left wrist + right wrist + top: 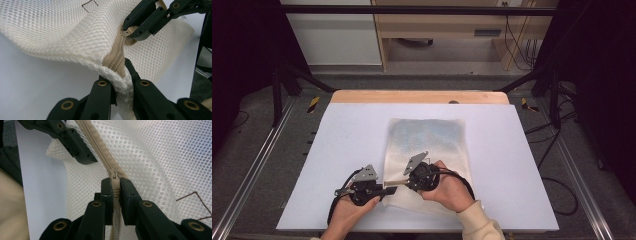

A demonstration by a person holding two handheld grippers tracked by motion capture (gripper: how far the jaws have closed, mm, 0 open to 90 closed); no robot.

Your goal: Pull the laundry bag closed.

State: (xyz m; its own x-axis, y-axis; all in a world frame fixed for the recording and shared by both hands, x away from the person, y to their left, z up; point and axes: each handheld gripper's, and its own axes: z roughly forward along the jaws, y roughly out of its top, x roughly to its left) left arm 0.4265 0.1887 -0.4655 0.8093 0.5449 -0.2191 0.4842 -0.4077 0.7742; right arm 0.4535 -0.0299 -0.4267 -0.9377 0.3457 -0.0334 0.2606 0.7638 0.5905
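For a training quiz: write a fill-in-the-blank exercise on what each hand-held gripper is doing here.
1. The left hand-held gripper is shut on the ____ of the mesh bag.
2. The right hand-held gripper is shut on the zipper ____.
3. The bag lies on a ____ table.

Missing words: edge; pull; white

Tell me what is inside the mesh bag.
Through the mesh bag a bluish patch shows in its far half; what it is stays unclear. Near the zipper, both tools cover the bag.
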